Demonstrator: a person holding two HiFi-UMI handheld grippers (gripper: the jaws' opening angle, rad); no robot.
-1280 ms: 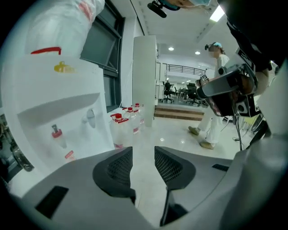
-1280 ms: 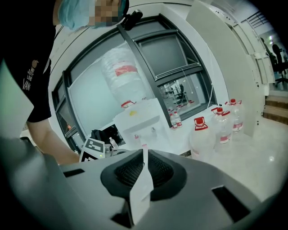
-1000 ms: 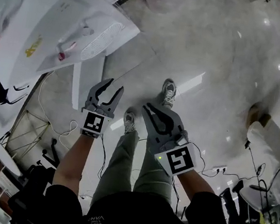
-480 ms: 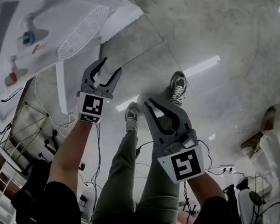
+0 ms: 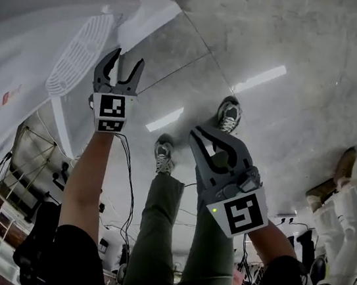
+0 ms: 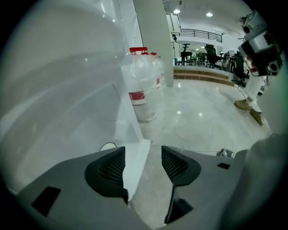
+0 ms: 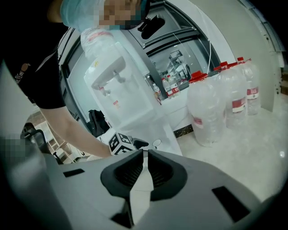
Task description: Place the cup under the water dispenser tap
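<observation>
Cup [image 7: 156, 143] is only a tiny round white rim for us, honestly too small to be sure of. It sits low against the white water dispenser [image 7: 121, 90], just past the left gripper [image 5: 126, 64]. That gripper's fingers are opening with nothing between them, only the dispenser's corner edge showing behind the gap. The right gripper [image 5: 201, 135] has its fingers clenched together on nothing and hangs over our legs. No desk here: everything stands on a glossy grey stone floor [image 5: 296, 70] that mirrors the strip lights. Big water bottles [image 7: 209, 108] with red caps stand on it beside the dispenser. Loose cables [image 5: 267, 215] trail across the floor near a second person in white [image 5: 343, 216]. Further back there's a raised step with office chairs [image 6: 198, 54].
</observation>
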